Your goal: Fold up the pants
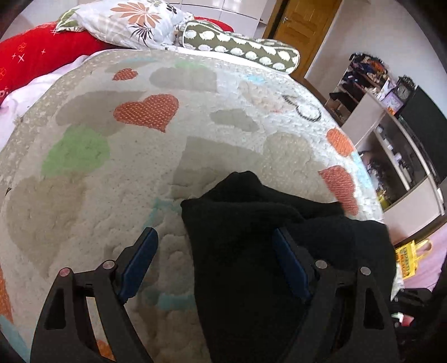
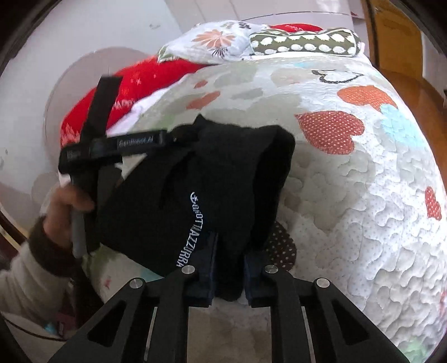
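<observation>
Left wrist view
Left claw [image 1: 215, 261]: its two blue-padded fingers [image 1: 139, 262] stand spread wide, nothing pinched between them.
Pants [image 1: 268, 251]: a black bundle lying on the quilt, filling the right half of the gap between the fingers and running on past the right finger; the right pad lies against the cloth, the left pad stands apart from it over bare quilt.
Pants edge: a rounded fold of the black cloth reaches forward, ahead of the fingertips.
Quilt [image 1: 156, 173]: pale, stitched, with orange, green and grey hearts, spreading ahead of and to the left of the claw.
Pillows: a flowered pillow [image 1: 131, 22] and an olive spotted bolster [image 1: 240, 49] lie far ahead at the head of the bed, with a red blanket [image 1: 42, 55] far ahead to the left.
Shelving [image 1: 391, 145]: off to the right of the claw, beyond the bed's edge.

Right wrist view
Right claw [image 2: 229, 268]: fingers drawn close, pinching a fold of the black pants between the pads.
Pants [image 2: 201, 195]: held up off the quilt, rising ahead and to the left of the claw; white lettering runs up the cloth just above the left finger.
Left claw [image 2: 134, 143]: ahead and to the left, at the far upper edge of the pants; blurred, so whether it touches the cloth cannot be told.
Hand [image 2: 67, 215]: to the left, wrapped round that claw's handle.
Quilt [image 2: 363, 181]: below and to the right of the claw.
Pillows: the flowered pillow [image 2: 212, 42] and spotted bolster [image 2: 307, 42] lie far ahead.
</observation>
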Demonstrator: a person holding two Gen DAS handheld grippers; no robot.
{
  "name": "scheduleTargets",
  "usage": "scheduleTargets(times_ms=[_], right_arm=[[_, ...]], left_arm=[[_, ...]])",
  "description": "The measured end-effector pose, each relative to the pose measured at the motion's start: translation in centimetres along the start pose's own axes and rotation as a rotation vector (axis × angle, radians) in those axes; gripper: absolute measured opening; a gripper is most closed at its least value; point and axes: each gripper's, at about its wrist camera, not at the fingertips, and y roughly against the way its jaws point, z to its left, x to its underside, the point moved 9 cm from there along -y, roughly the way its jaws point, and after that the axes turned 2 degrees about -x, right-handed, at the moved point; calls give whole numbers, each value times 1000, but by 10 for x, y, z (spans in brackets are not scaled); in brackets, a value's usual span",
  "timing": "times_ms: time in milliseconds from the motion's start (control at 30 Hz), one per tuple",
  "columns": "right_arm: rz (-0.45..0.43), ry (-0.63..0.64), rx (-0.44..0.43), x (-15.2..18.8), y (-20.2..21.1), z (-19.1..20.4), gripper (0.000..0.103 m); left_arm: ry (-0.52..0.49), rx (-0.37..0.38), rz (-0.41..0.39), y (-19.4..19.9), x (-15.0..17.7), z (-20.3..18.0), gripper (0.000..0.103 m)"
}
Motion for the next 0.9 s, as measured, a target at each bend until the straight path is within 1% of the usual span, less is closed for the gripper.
scheduleTargets(times_ms=[33, 100, 167, 200, 233, 333, 400, 467, 500, 533, 567, 600, 667, 767, 900], right_arm=[[-11, -7, -5, -3, 5, 0, 27], [-40, -14, 14, -12, 17, -4, 28], [-69, -30, 8, -23, 25, -8, 33], [-83, -39, 7, -30, 27, -11, 37], [-97, -48, 14, -35, 26, -13, 43], [-119, -62, 37, -56, 13, -21, 53], [-105, -83, 48, -66, -3, -27, 54], [-98, -96, 35, -74, -18, -31, 54], [-94, -94, 35, -77, -21, -32, 49], [-93, -79, 32, -79, -24, -31, 39], [-98, -62, 34, -81, -23, -29, 29], [-107, -39, 41, -84, -22, -26, 12], [-114, -18, 36, -88, -18, -24, 9], [-101, -3, 81, -88, -23, -30, 9], [-72, 9, 131, -78, -35, -38, 9]], left_arm=[[-9, -2, -9, 9, 0, 0, 84], [-38, -24, -41, 25, -1, 0, 84], [-60, -38, -75, 42, -1, -2, 84], [-68, -43, -85, 48, 0, -3, 84], [-76, -53, -90, 54, 2, -5, 84], [-97, -79, -100, 63, 8, -8, 84], [-102, -92, -106, 67, 11, -10, 84], [-102, -98, -109, 69, 16, -12, 84], [-100, -101, -109, 70, 18, -12, 84], [-96, -101, -108, 69, 20, -12, 84], [-95, -99, -104, 68, 22, -12, 84], [-95, -97, -99, 66, 24, -13, 84], [-92, -105, -87, 59, 27, -12, 84], [-73, -95, -66, 48, 33, -13, 84], [-59, -87, -58, 41, 38, -16, 84]])
